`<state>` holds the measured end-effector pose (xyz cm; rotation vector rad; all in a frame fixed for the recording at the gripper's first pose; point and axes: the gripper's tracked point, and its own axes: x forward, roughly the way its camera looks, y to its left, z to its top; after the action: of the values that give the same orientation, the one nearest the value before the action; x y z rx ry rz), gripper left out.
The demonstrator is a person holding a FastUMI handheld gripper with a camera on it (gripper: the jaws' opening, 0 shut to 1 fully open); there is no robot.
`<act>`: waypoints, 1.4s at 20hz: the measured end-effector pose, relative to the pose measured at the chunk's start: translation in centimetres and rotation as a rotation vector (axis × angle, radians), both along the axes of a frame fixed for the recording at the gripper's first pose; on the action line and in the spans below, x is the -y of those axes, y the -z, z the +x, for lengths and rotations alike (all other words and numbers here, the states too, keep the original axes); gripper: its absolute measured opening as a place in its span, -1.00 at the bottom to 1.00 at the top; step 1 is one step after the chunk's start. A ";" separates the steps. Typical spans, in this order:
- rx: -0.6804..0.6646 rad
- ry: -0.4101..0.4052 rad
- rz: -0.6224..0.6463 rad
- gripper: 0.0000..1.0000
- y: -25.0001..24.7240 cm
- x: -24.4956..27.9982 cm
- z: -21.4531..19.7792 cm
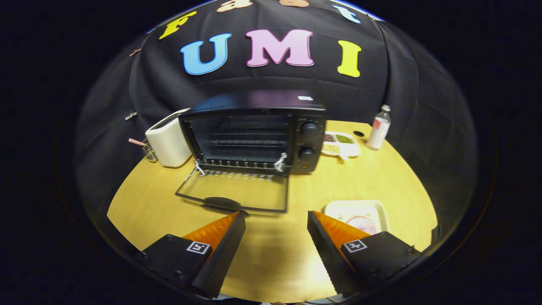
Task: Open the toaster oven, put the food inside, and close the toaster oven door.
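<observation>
text: none legible | gripper [276,218] finger tops: square black-white coded markers, no words | toaster oven [254,131] top: small white sticker, too small to read | bottle [378,128]: pink-white label, unreadable | knobs: markings unclear

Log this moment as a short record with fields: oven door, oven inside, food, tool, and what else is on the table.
oven door: black toaster oven, glass door folded down flat onto the yellow wooden table
oven inside: wire rack visible, no food on it
food: pink round item on a cream square tray, beside the right finger
tool: tool open, holding nothing, just short of the door
others: white toaster, clear bottle, white divided dish
</observation>
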<state>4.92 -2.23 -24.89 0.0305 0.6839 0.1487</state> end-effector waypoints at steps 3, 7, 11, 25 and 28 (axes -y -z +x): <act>0.006 0.060 -0.048 0.95 -0.5 7.1 0.5; -0.059 0.148 -0.058 0.96 0.9 14.9 0.9; -0.139 0.161 -0.067 0.96 3.8 19.6 1.3; -0.499 0.117 0.167 0.41 13.3 18.1 -1.2; -0.484 0.139 0.146 0.12 13.5 18.9 -1.1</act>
<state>3.78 -21.13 -38.40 0.2604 1.1492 0.0561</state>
